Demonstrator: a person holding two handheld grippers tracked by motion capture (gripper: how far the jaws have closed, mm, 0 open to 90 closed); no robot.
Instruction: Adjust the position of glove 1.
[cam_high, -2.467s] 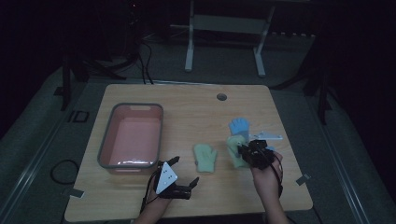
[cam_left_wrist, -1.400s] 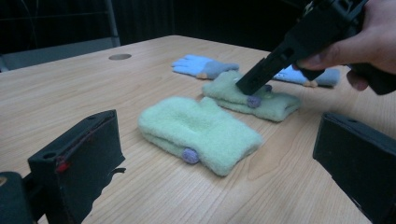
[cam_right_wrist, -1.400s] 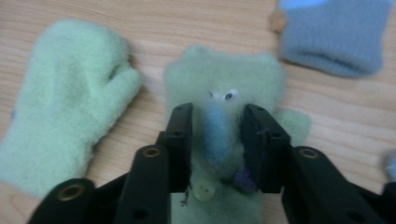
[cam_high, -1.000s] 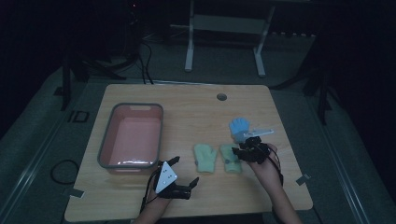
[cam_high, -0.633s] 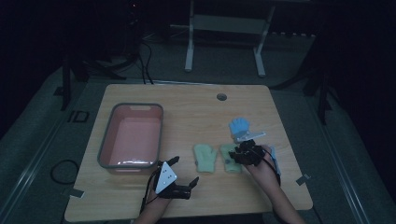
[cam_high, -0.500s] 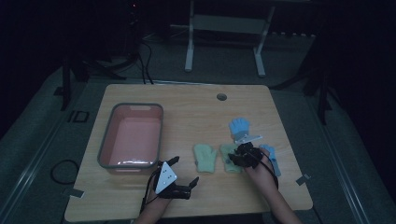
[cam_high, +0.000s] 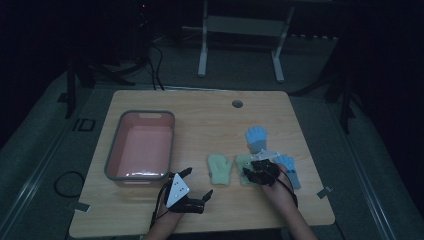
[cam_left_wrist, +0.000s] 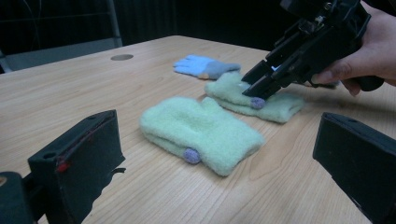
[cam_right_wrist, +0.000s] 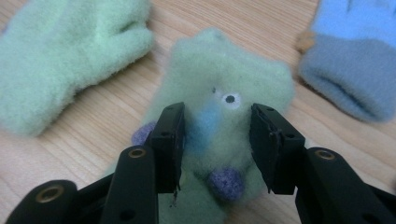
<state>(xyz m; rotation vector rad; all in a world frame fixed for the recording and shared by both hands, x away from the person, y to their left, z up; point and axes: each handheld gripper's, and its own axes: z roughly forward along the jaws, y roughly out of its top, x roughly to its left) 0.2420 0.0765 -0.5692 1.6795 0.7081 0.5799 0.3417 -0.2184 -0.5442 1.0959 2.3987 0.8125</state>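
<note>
Jaws of right gripper (cam_right_wrist: 217, 144) straddle green mitten (cam_right_wrist: 224, 93), unclenched; left gripper (cam_high: 192, 192) gapes near table edge (cam_high: 200, 234).

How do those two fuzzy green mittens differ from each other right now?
The left green mitten lies free on the table, while the right green mitten has the right gripper pressing down on it, jaws apart. The right green mitten shows a face-like eye and blue mark; the left green mitten's top looks plain. Both are pale green fleece with purple bobbles.

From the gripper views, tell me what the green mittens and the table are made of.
Green mittens: soft fleece or plush knit by the look, with a fuzzy matte nap and blurred edges. Table: light wood or wood-look laminate, smooth with printed-looking grain lines; I can't tell which.
</note>
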